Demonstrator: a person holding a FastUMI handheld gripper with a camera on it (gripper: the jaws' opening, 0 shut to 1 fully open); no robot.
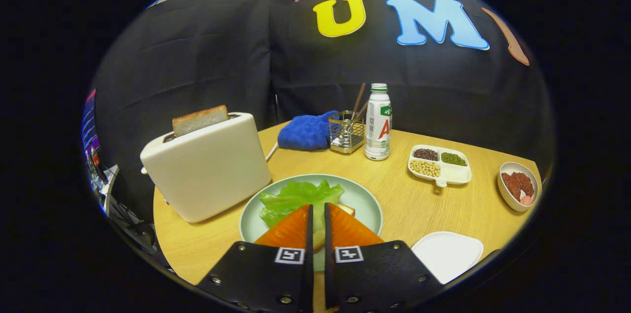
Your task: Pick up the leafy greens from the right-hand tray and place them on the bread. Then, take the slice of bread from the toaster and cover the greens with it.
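Observation:
The leafy greens [296,198], a pale green lettuce leaf, spread out just ahead of my fingertips over the light green plate [367,204]. A corner of the bread [348,210] on that plate peeks out beside the right finger. My gripper [318,206] is shut, with only a thin slit between the fingers, and the near edge of the leaf runs into that slit at the tips. To the left stands the white toaster [207,167] with a slice of bread [200,120] sticking up from its slot.
A bare white tray [447,254] lies to the right of the fingers. Farther back on the wooden table are a blue cloth [306,131], a wire holder [347,135], a bottle [378,123], a divided dish of beans [440,165] and a bowl of meat [517,186].

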